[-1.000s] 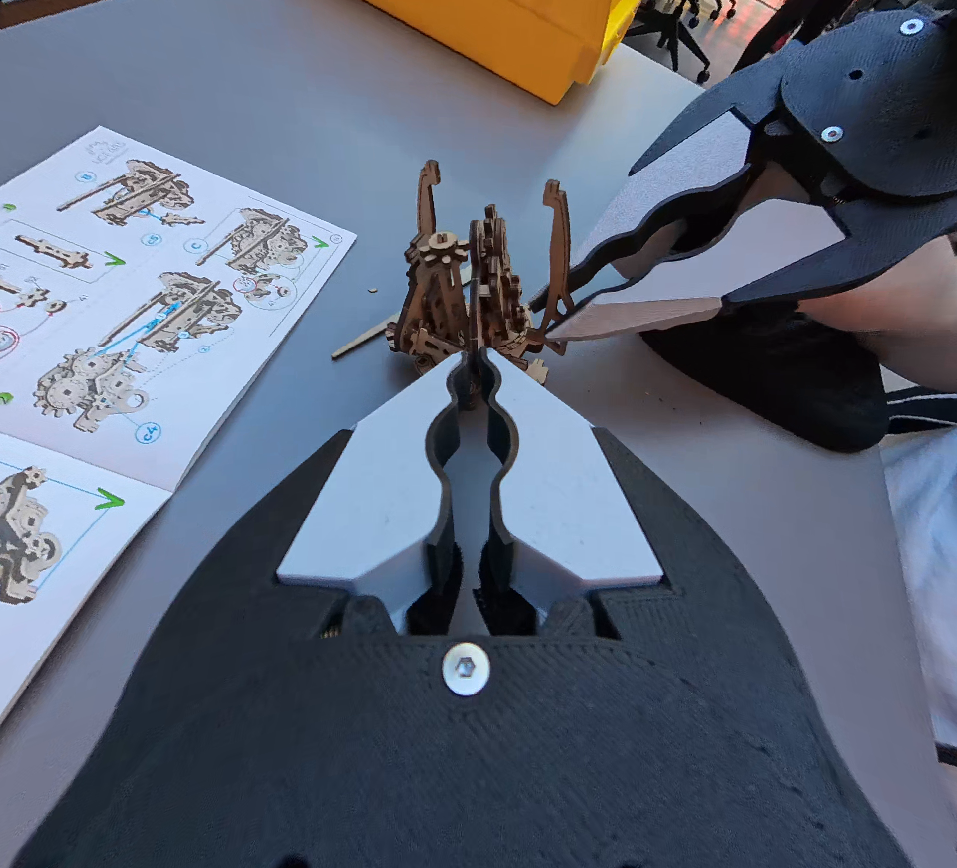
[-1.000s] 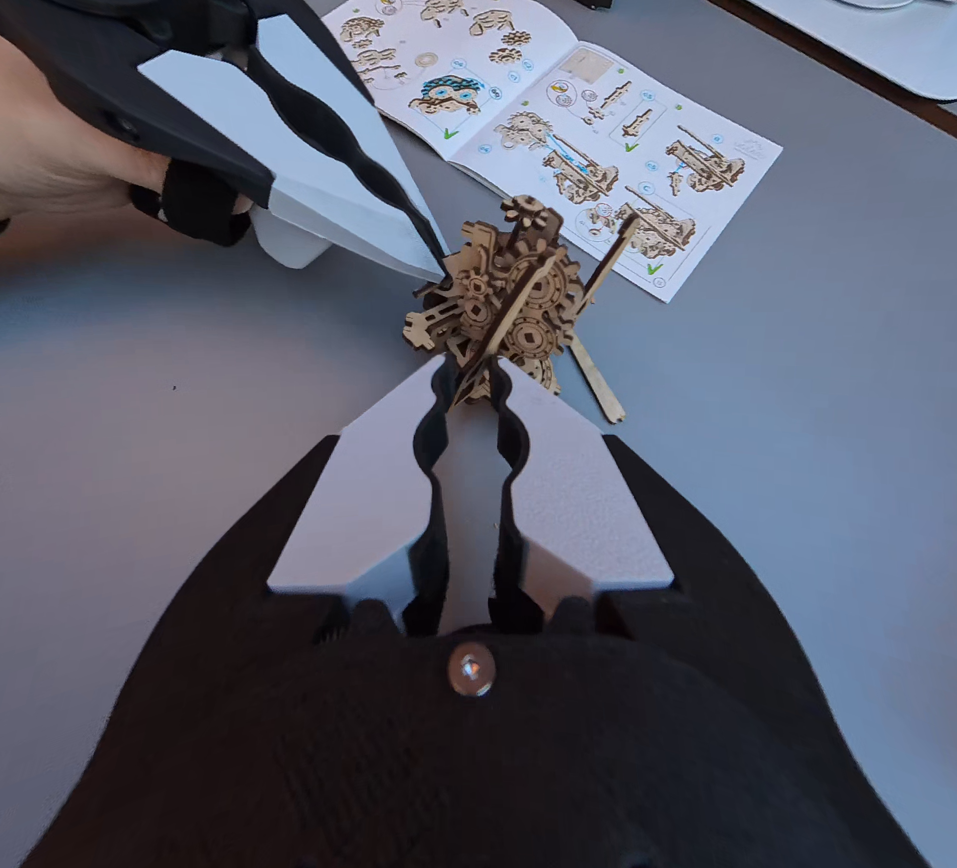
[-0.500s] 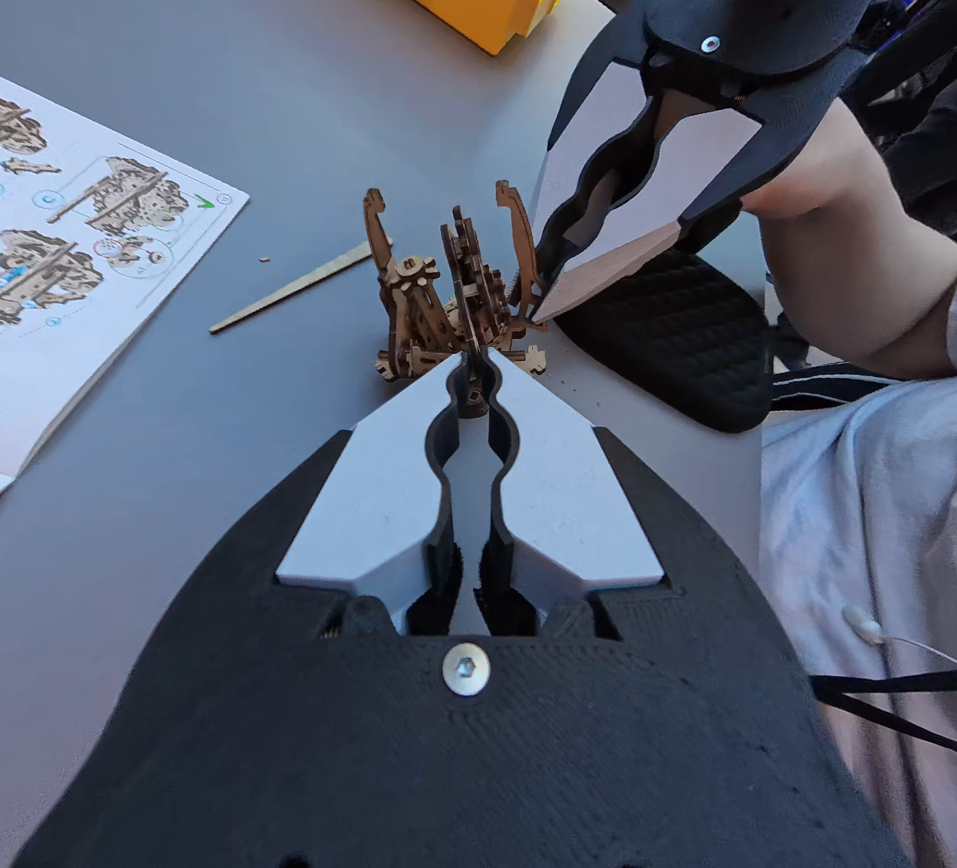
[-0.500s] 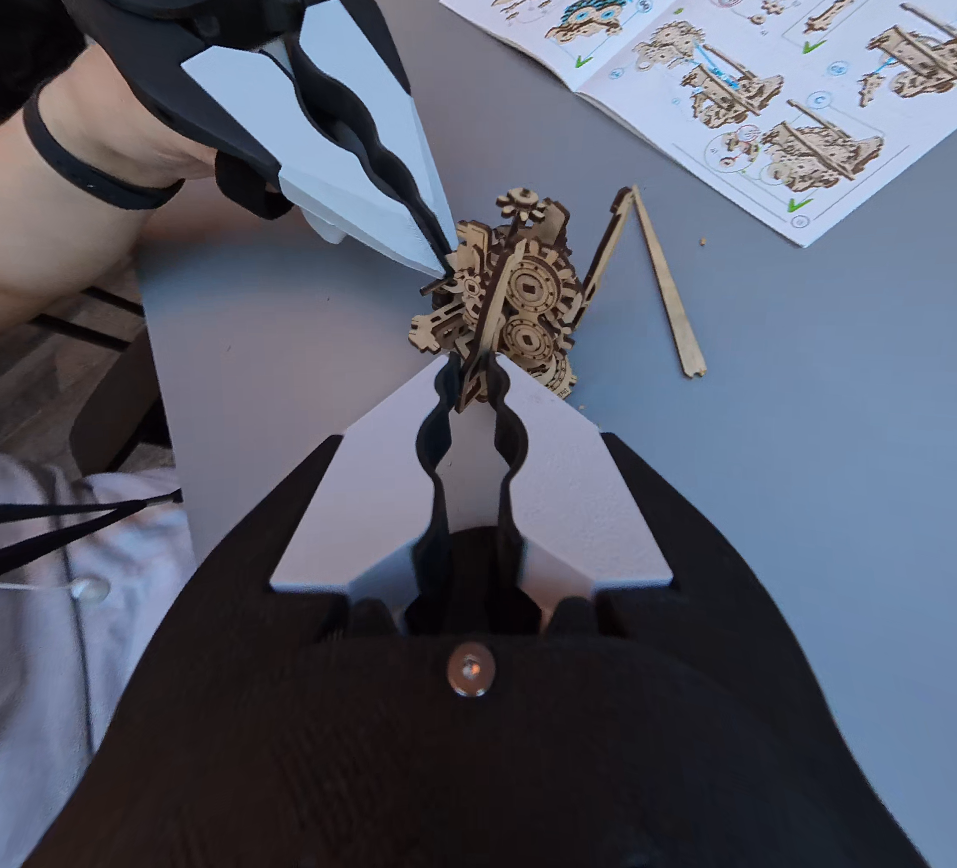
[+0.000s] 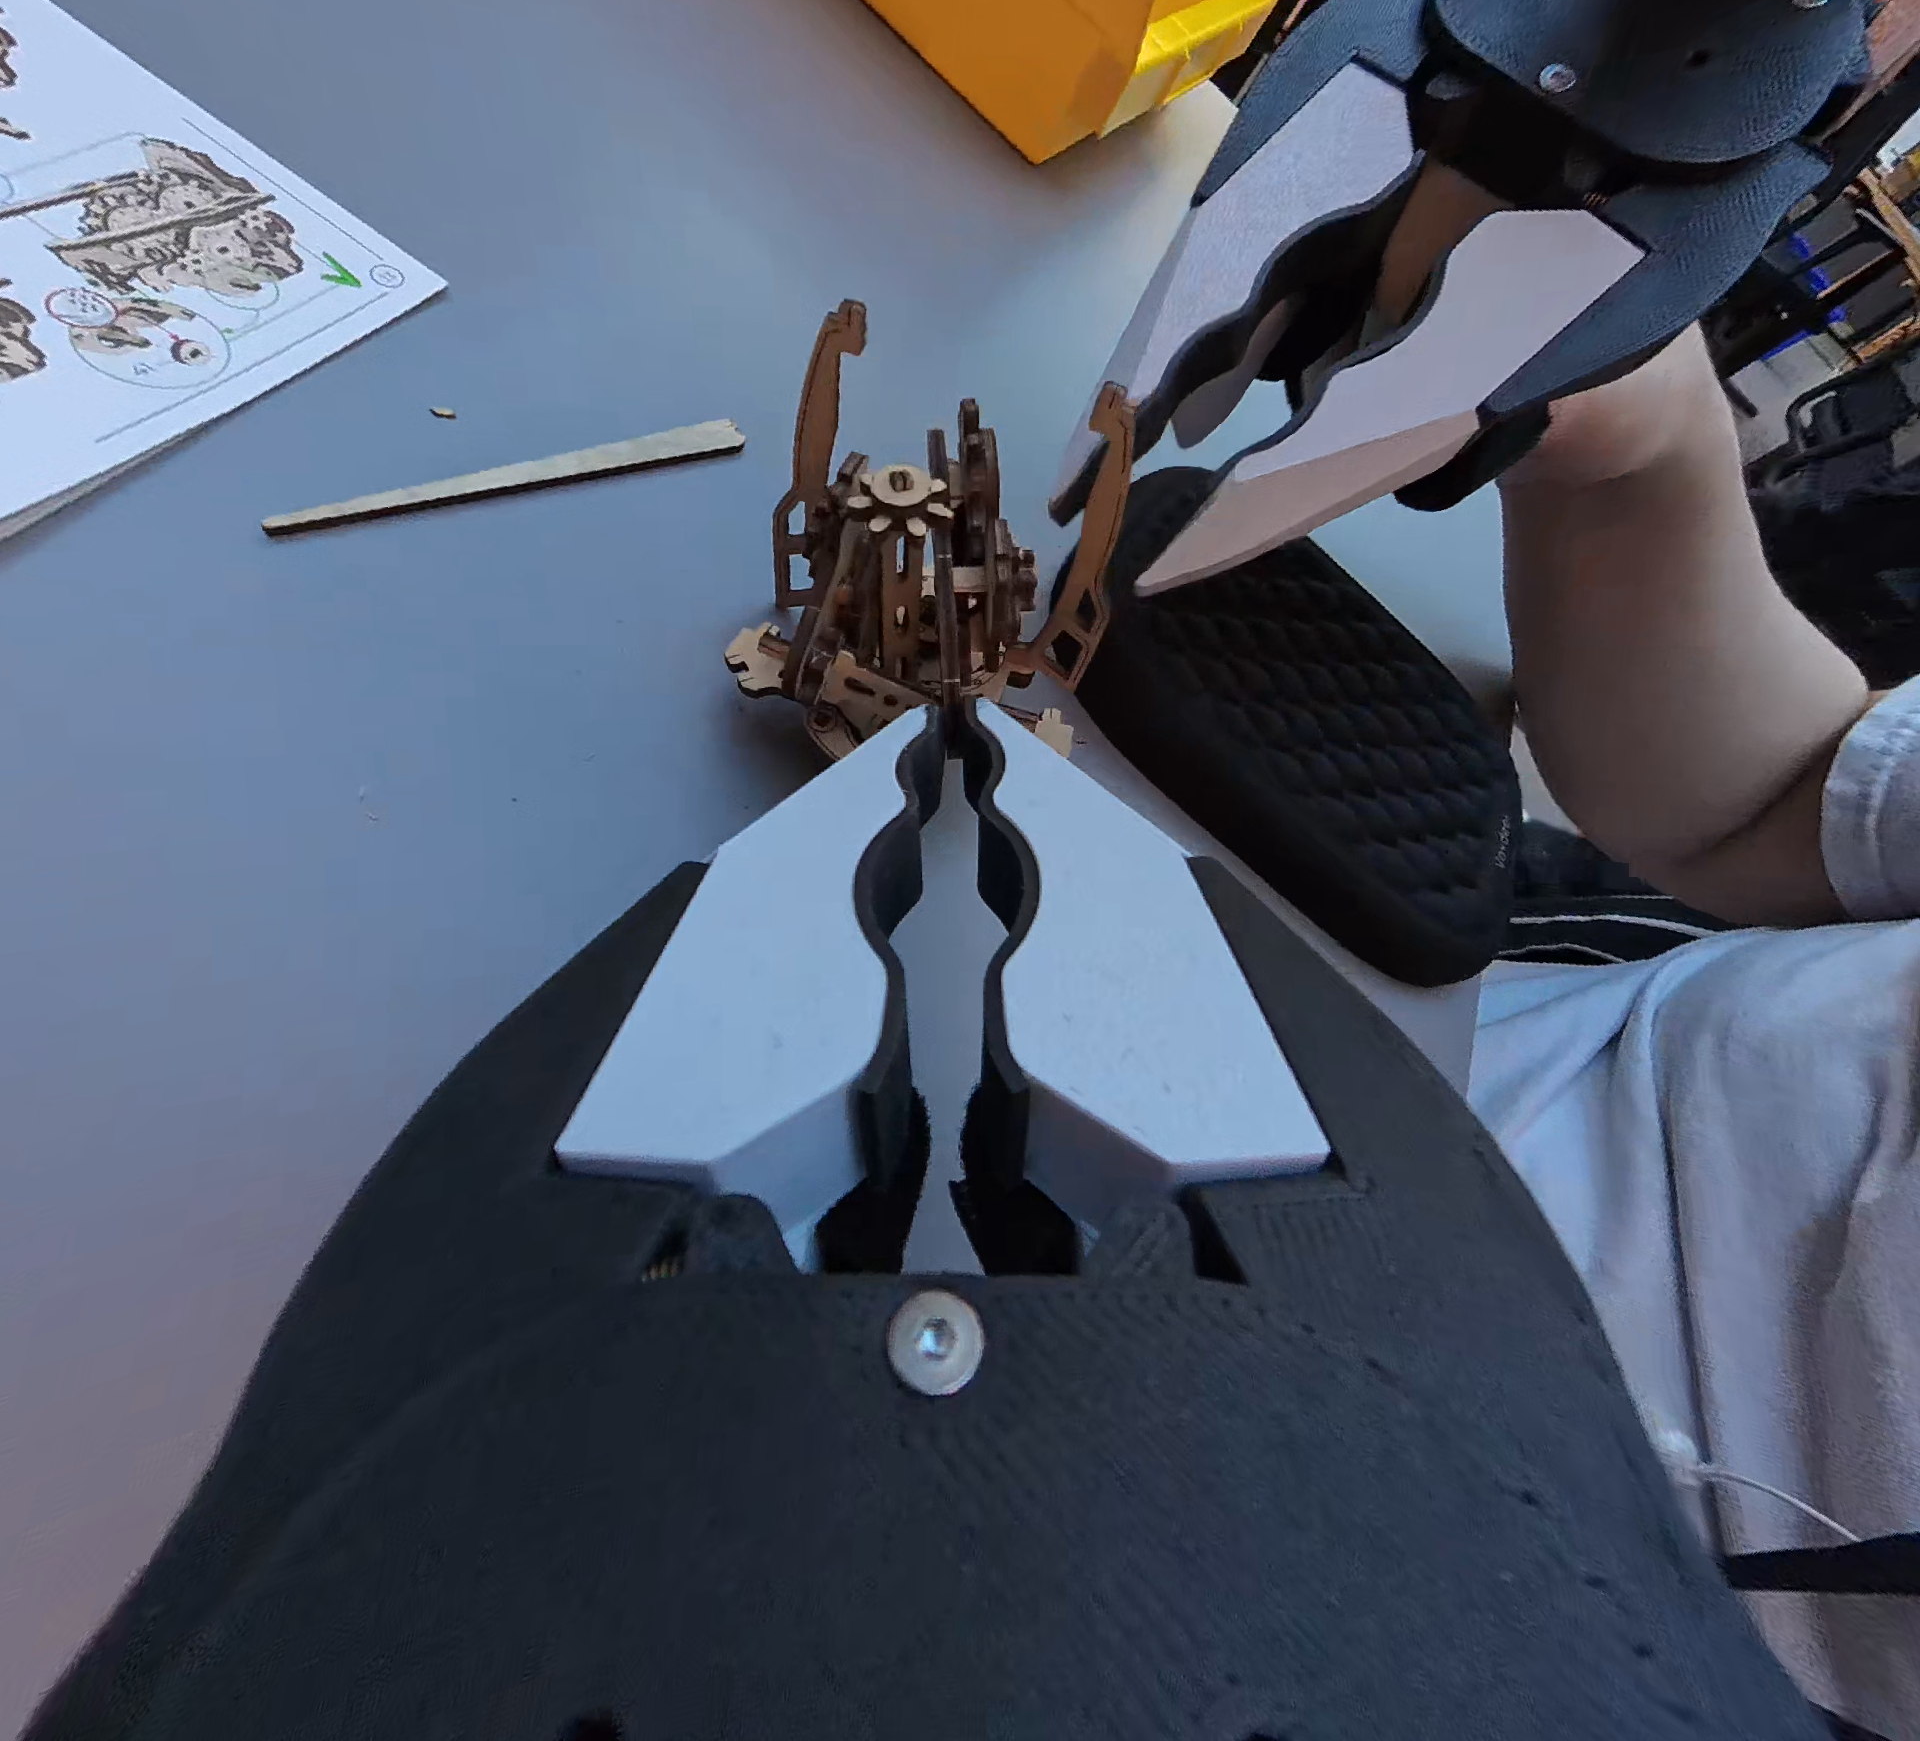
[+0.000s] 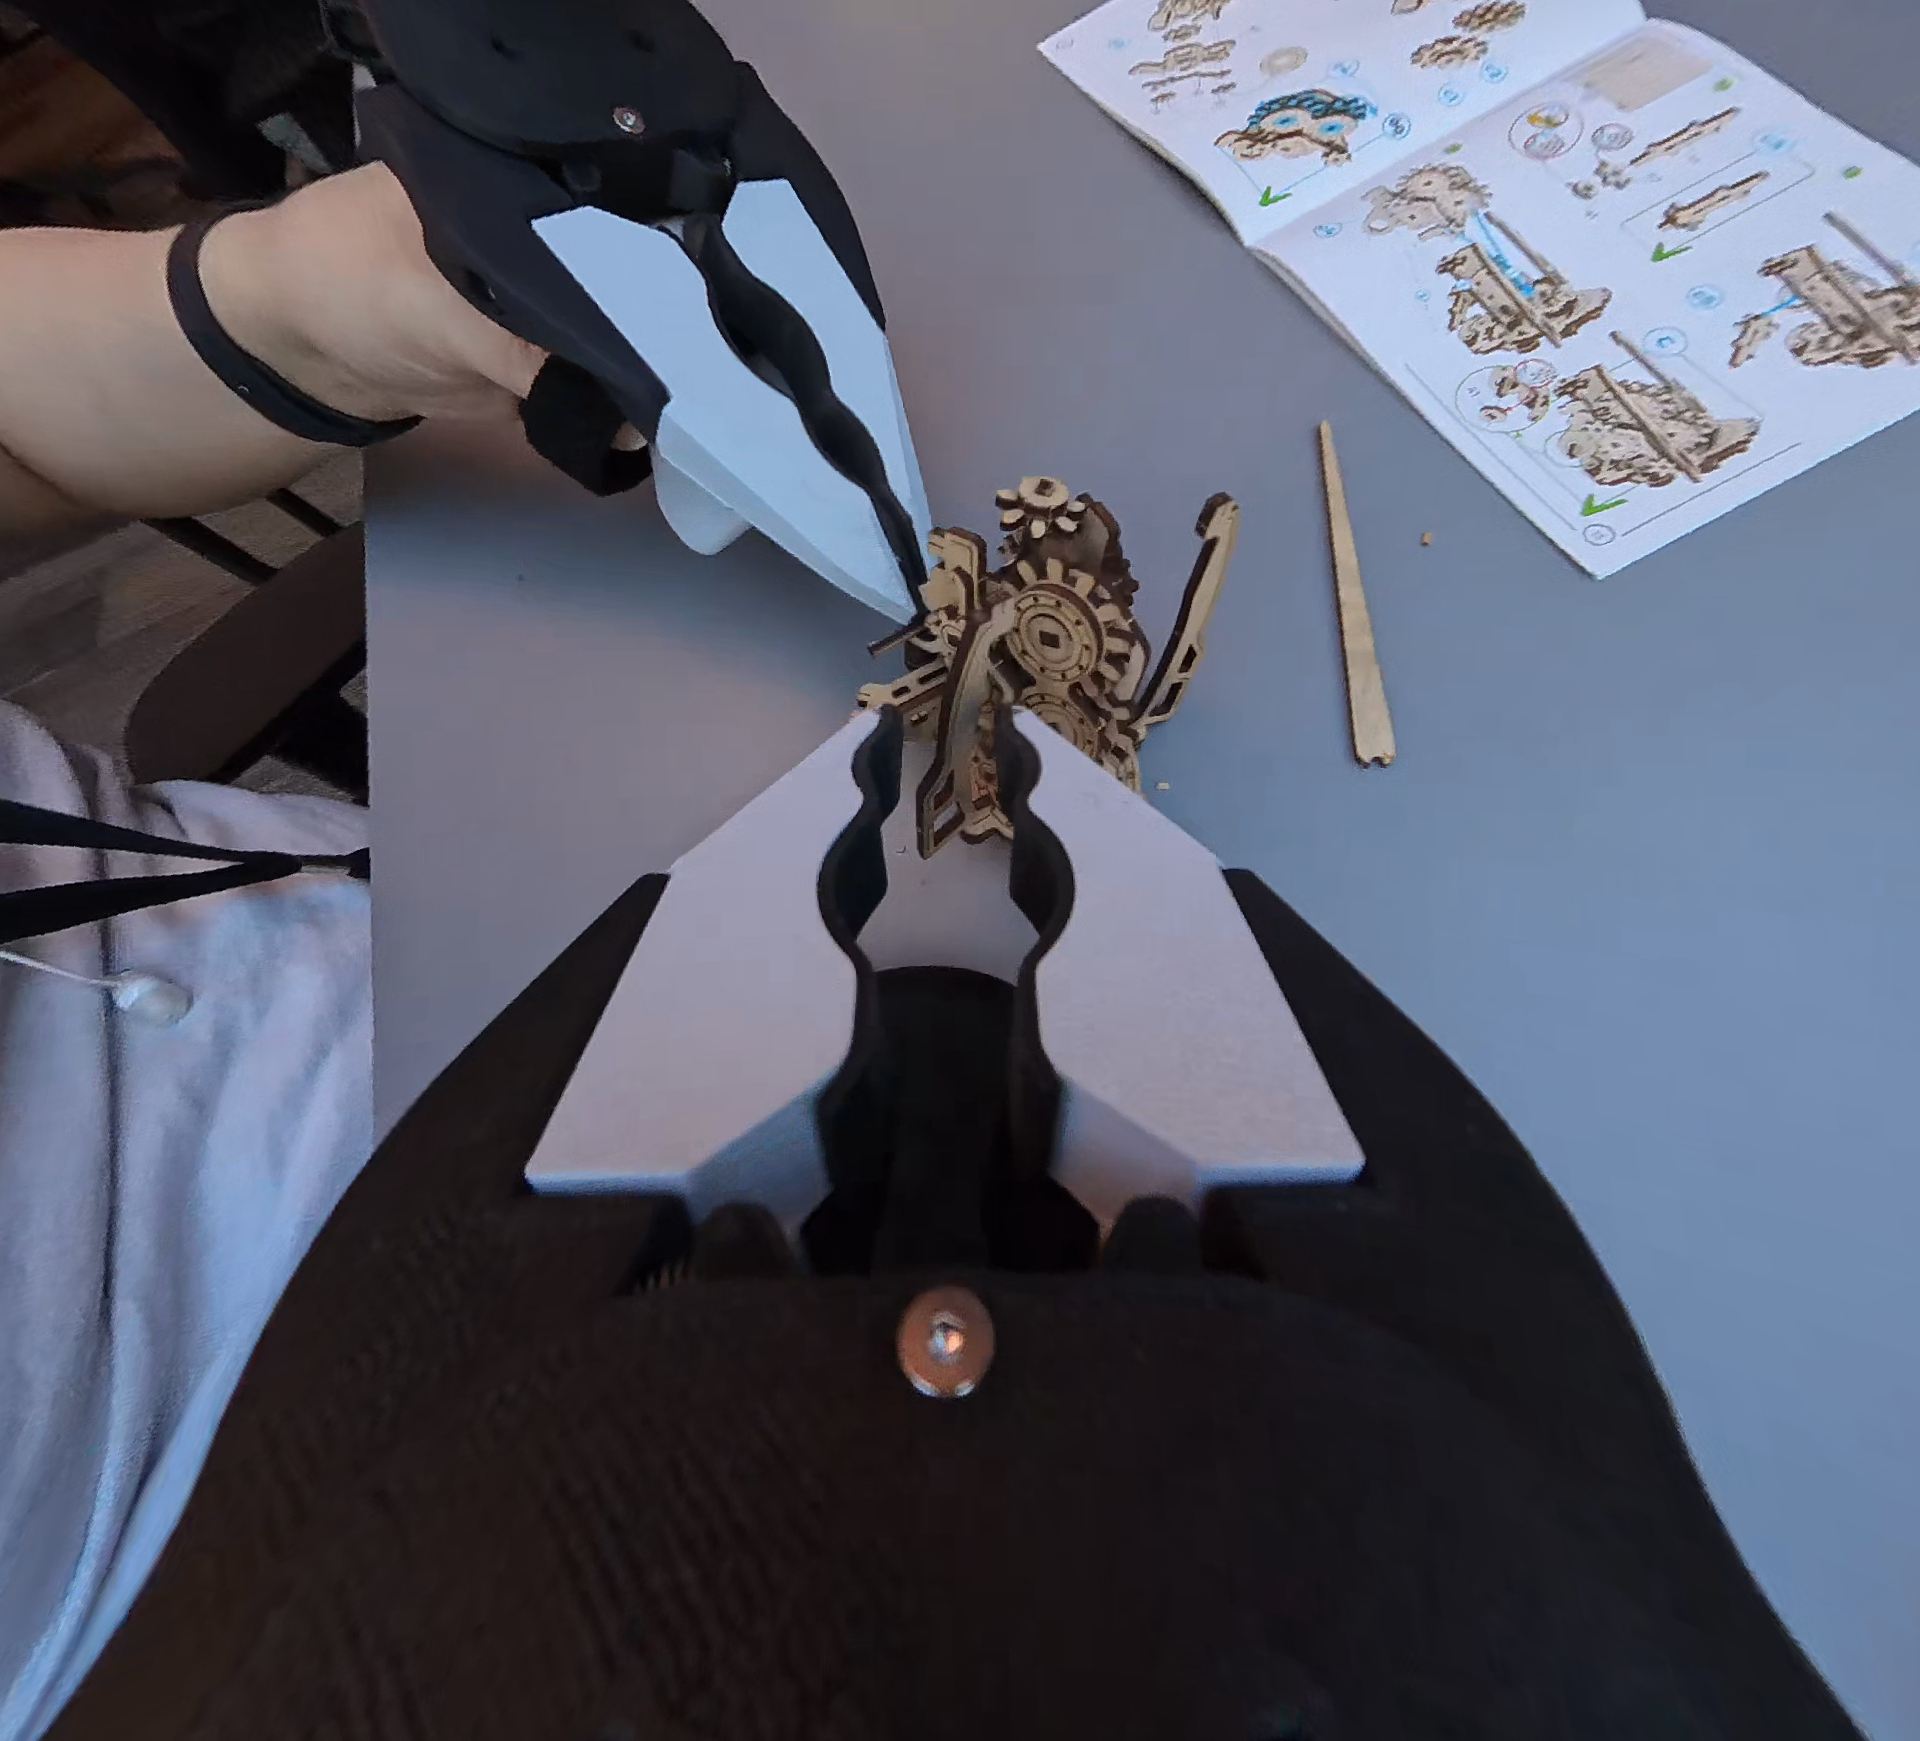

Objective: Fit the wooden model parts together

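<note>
**Model pinned by the left tool, loose stick beyond the right**

Your left tool (image 5: pixel 948 723) is pinched tight on a thin edge of the wooden model (image 5: pixel 914 590), which sits on the surface (image 5: pixel 540 756) straight ahead of its tips. Your right tool (image 6: pixel 948 735) stands partly spread, one upright arm of the model between its tips, apparently ungripped. The loose wooden stick (image 6: pixel 1351 590) lies ahead and right of that tool, pointing away; the right is nearer.

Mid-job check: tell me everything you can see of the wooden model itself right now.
The wooden model is a small laser-cut plywood assembly of stacked gears with two thin curved arms rising from its sides. It stands upright on the grey table, near the edge. The left claw is shut on a thin plate at one side. The right claw is open, straddling one side arm.
</note>
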Demonstrator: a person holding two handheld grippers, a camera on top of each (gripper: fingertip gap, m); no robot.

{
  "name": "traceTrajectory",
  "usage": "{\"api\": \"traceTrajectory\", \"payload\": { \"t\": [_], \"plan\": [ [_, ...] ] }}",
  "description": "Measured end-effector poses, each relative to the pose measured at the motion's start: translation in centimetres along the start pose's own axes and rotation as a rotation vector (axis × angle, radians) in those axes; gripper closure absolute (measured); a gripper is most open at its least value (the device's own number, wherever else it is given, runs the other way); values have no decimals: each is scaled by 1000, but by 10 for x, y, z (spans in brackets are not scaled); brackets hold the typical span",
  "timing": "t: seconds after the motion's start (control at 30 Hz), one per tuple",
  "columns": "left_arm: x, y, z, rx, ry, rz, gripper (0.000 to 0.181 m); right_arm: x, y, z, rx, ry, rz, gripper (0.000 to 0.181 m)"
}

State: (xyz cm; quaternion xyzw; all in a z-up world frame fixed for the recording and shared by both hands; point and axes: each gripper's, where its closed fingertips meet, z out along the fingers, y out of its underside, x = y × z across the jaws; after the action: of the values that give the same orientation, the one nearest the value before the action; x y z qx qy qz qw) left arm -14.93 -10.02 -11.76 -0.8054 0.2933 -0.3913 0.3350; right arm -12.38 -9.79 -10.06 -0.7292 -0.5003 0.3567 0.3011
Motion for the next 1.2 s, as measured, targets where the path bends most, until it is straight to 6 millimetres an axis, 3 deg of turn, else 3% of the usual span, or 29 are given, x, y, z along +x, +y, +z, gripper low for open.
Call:
{"api": "traceTrajectory", "payload": {
  "t": [0.13, 0.27, 0.4, 0.5, 0.8, 0.9, 1.03, 1.2],
  "plan": [
    [1, 2, -1, -5, -7, 49, 180, 10, -4, -14, 119, 60, -83, 160],
    [0, 3, -3, -7, 16, 55, 180, 27, 3, -17, 112, -15, -16, 155],
    [-2, 4, -4, -16, 44, 83, 180, 18, 10, -4, 73, -210, -10, 156],
    [-3, 4, -5, -29, 80, 114, 181, 19, 7, 4, 79, -237, -59, 155],
    [-5, 1, -3, -47, 148, 154, 181, 12, 7, 15, 50, -405, 36, 159],
    [-6, 0, -3, -45, 154, 174, 180, 9, 11, 16, 34, -437, 49, 169],
    [-15, -3, -4, -27, 137, 217, 162, 9, 13, 16, 33, -454, 71, 169],
    [-16, -6, -3, 4, 219, 327, 157, 8, 13, 16, 32, -452, 69, 170]
  ]
}}
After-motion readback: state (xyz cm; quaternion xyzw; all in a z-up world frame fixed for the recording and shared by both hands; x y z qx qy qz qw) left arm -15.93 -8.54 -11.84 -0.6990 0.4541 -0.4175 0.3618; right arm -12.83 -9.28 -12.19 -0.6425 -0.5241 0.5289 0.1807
